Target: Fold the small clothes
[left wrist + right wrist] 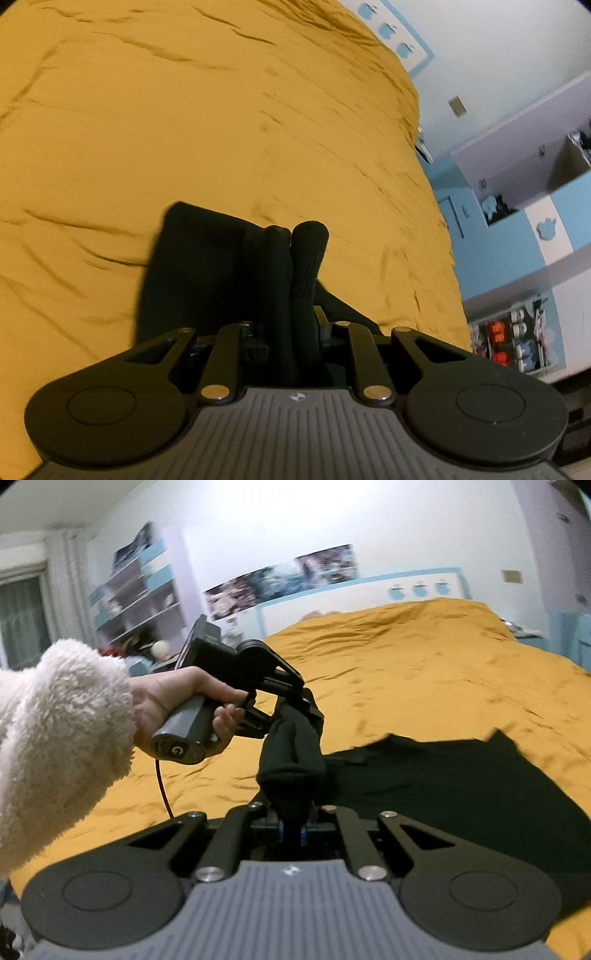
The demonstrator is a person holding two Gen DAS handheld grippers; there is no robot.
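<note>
A small black garment lies spread on the yellow bedspread. My left gripper is shut on a fold of the black garment, which hangs below and to the left of its fingers. My right gripper is shut on the garment's near edge; the cloth wraps over its fingertips and hides them. The left gripper shows in the right wrist view, held by a hand in a white fleece sleeve, pinching the same bunched edge just above my right fingertips.
The bedspread is wrinkled and fills most of the left wrist view. A white and blue headboard stands at the far end. Shelves stand at the left, a cabinet beside the bed. A red cable hangs from the left gripper.
</note>
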